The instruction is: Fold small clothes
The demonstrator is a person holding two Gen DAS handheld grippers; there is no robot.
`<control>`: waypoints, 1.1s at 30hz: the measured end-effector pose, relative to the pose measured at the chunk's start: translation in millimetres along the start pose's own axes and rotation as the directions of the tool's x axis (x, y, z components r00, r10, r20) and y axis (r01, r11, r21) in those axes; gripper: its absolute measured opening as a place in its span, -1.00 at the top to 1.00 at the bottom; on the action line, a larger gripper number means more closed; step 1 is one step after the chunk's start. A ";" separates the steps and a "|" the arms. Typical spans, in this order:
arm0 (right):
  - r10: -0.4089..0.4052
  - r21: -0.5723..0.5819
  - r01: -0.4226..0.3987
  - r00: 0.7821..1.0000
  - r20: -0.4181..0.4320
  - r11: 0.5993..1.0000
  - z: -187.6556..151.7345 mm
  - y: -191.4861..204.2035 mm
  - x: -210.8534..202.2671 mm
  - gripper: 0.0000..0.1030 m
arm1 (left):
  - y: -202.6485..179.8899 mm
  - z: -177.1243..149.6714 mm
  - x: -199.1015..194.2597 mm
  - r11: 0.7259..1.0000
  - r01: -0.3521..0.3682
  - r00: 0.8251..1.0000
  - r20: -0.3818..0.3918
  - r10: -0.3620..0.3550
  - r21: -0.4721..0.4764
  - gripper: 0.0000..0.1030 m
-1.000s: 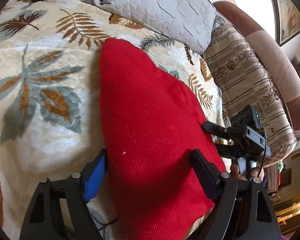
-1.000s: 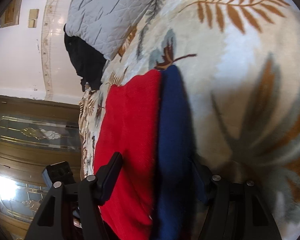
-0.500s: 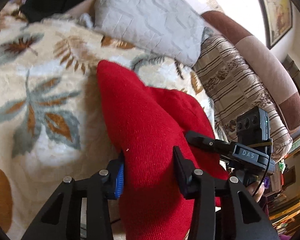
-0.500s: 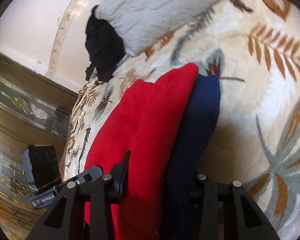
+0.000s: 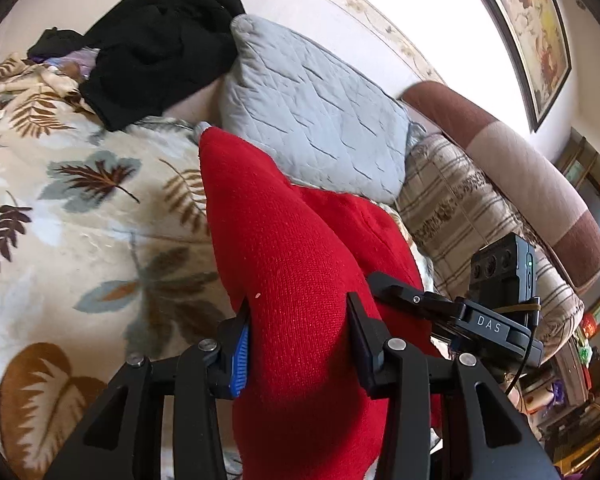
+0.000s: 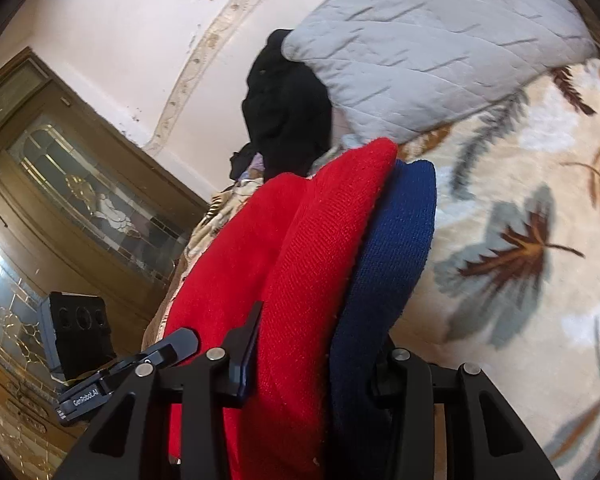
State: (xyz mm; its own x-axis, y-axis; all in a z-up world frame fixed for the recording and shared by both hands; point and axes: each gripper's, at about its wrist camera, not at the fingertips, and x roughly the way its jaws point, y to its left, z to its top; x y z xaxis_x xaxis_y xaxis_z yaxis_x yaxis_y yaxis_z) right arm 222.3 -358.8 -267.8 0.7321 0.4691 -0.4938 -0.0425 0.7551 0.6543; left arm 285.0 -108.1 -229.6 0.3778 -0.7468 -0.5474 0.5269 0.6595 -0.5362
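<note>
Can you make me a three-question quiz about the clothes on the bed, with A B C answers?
1. Where is the black clothing? A under the red garment B beside the grey pillow C on the floor
2. What colour lies against the red garment in the right gripper? A blue B green C yellow
3. The left gripper is: A open B out of sight C clamped on red cloth

Answers: 1 B, it is piled against the pillow's edge. 2 A, a blue piece sits alongside. 3 C, both pads squeeze the fabric.

The left gripper [image 5: 298,344] is black with silver screws and a ribbed blue pad; the right gripper [image 6: 316,360] is black too.
</note>
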 end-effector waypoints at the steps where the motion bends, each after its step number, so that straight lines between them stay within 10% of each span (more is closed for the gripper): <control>1: 0.004 -0.006 -0.004 1.000 -0.001 1.000 0.6 3.4 3.5 0.16 | 1.4 0.2 -1.5 1.000 -0.004 1.000 0.003 0.004 -0.002 0.15; 33: -0.061 -0.005 0.061 0.994 -0.090 0.998 -8.5 -7.3 65.7 0.22 | 29.4 -20.9 29.7 0.956 -0.290 0.950 -0.104 0.294 0.049 0.14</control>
State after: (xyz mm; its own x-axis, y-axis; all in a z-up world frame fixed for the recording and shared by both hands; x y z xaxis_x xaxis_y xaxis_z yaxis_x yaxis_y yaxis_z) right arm 264.9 -329.6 -309.9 0.6690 0.4616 -0.5825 -0.0012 0.7844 0.6203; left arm 295.7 -109.1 -275.1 0.4350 -0.5068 -0.7443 0.4314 0.8428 -0.3217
